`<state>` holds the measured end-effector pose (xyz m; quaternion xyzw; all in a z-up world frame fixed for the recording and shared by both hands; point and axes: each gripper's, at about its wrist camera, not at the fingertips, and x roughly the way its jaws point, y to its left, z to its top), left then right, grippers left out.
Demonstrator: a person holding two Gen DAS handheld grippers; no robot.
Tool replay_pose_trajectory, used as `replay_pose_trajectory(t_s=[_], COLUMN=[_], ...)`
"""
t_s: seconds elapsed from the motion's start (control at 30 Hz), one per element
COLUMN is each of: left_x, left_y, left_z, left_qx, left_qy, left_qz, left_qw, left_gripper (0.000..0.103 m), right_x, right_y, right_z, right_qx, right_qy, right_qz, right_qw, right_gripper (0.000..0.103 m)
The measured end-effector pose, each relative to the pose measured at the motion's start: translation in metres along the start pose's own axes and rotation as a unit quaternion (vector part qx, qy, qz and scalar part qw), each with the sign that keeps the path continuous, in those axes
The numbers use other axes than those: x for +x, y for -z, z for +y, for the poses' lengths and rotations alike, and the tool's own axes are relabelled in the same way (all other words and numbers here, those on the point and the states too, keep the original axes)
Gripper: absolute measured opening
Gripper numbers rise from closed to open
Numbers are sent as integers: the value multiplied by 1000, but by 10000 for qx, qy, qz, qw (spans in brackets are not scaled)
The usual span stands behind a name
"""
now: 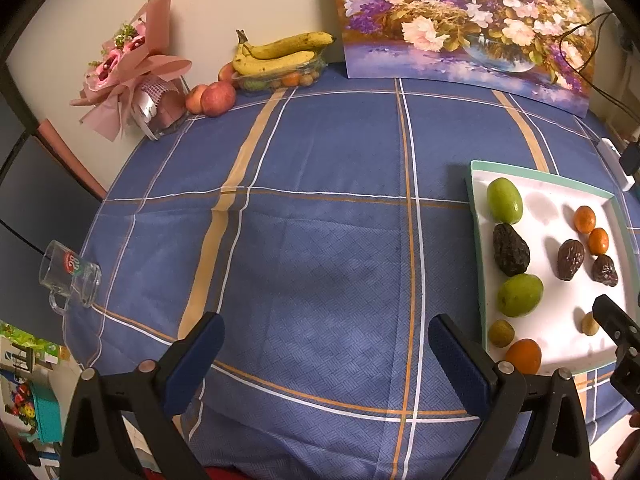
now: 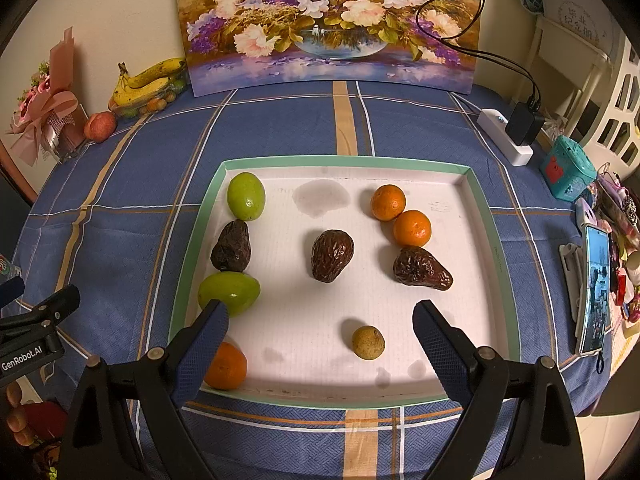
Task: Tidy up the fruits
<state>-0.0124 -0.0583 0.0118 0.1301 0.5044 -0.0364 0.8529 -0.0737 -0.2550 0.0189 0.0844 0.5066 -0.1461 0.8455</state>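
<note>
A white tray with a green rim (image 2: 476, 184) lies on the blue checked tablecloth and holds loose fruit. Along its left side are two green fruits (image 2: 245, 196), a dark avocado (image 2: 232, 246) and an orange (image 2: 226, 366). Another dark avocado (image 2: 332, 255) lies mid-tray, a third (image 2: 421, 268) at the right below two oranges (image 2: 412, 228). A small tan fruit (image 2: 368, 342) lies near the front. My right gripper (image 2: 320, 336) is open and empty above the tray's front, the tan fruit between its fingers. My left gripper (image 1: 326, 350) is open and empty over bare cloth, left of the tray (image 1: 478, 216).
A container with bananas (image 1: 280, 54) and two apples (image 1: 218, 98) stand at the back left beside a pink bouquet (image 1: 128, 68). A flower painting (image 1: 468, 20) leans on the wall. A glass mug (image 1: 70, 276) lies at the left edge. A power strip (image 2: 504, 142) and phone (image 2: 596, 292) are right.
</note>
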Motion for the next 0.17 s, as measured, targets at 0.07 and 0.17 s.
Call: replay_pose_trajectory(t_s=[0.07, 0.17], left_x=[0, 0], left_y=[0, 0], left_z=[1, 1], left_qx=[-12, -43], left_qy=[1, 4], left_qz=[3, 9], left_qw=[10000, 10000], left_gripper=[103, 103], right_x=[0, 1], right_y=[-1, -1], right_z=[0, 0], right_qx=[2, 1], right_qy=[1, 0], right_qz=[2, 5], right_qw=[10000, 10000], right_gripper=[94, 94])
